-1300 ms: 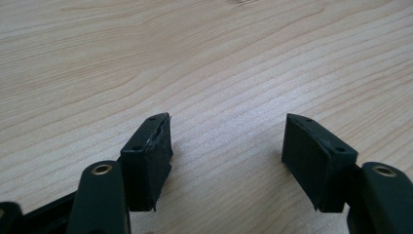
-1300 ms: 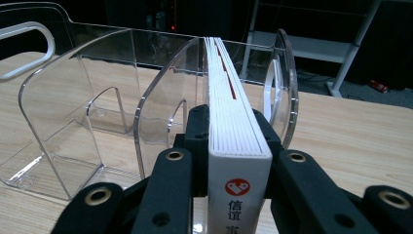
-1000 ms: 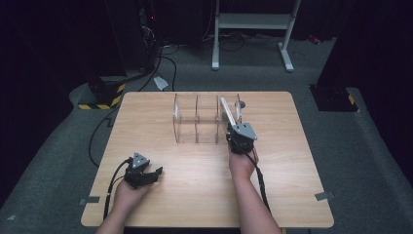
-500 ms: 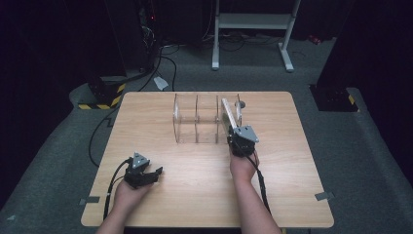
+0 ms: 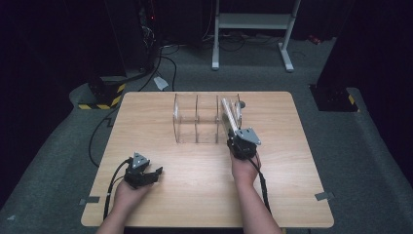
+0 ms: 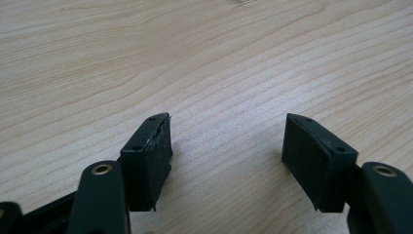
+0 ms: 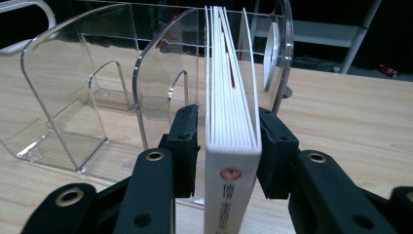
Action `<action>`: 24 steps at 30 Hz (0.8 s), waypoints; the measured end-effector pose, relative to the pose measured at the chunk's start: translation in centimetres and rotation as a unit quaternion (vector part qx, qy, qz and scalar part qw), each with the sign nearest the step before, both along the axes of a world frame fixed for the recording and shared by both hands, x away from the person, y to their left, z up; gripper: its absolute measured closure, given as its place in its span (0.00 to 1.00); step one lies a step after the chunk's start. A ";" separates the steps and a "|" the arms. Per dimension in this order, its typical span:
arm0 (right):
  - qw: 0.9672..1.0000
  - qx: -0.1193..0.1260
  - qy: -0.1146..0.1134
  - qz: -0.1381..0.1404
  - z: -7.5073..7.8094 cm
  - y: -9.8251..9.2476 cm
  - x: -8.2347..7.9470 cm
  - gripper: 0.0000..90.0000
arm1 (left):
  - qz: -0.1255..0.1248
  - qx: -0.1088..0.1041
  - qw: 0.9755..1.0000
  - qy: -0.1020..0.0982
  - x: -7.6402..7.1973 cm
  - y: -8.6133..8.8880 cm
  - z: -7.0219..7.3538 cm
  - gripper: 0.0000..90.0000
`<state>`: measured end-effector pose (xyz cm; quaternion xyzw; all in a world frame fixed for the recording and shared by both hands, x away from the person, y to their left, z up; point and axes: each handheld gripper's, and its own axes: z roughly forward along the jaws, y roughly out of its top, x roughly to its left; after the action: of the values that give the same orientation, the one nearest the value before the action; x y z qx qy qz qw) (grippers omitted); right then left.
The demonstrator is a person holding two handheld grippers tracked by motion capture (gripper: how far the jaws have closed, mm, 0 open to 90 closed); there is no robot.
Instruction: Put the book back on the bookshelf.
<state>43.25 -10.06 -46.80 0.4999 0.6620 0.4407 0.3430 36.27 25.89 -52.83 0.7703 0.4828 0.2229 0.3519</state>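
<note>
A white book [image 5: 229, 115] stands spine toward me in the rightmost slot of a clear acrylic rack [image 5: 195, 122] at the middle of the wooden table [image 5: 195, 195]. My right gripper [image 5: 234, 140] is at the book's near end, one jaw on each side. In the right gripper view the book [image 7: 231, 122] stands between the pads; the jaws have just been opening, and a gap shows on the left side, beside the rack's divider [image 7: 160, 73]. My left gripper [image 5: 152, 173] rests near the front left of the table. Its jaws [image 6: 226, 146] stand wide with only bare wood between them.
The rack's two left slots [image 7: 73, 97] hold nothing. A small grey round object [image 5: 242, 104] lies on the table just behind the rack. Beyond the table's far edge are cables, a black-and-yellow striped block [image 5: 104, 95] and a white stand [image 5: 253, 29] on the floor.
</note>
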 end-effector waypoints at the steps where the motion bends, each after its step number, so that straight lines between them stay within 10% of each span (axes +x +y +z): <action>1: 1.000 0.001 0.001 0.003 0.0 -0.2 -0.2 0.70 | 0.000 0.000 1.000 0.000 0.0 0.0 0.0 0.39; 13: 0.999 0.023 0.010 0.037 -0.2 -1.5 -2.1 0.78 | 0.000 0.001 1.000 -0.001 0.0 0.0 0.0 0.39; 24: 0.998 0.051 0.016 0.014 -0.5 -1.6 -2.7 0.80 | 0.000 0.001 1.000 -0.001 0.0 0.0 0.0 0.39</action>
<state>40.53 -11.66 -47.25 0.5142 0.6511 0.4705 0.3006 36.26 25.89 -52.83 0.7706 0.4823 0.2242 0.3512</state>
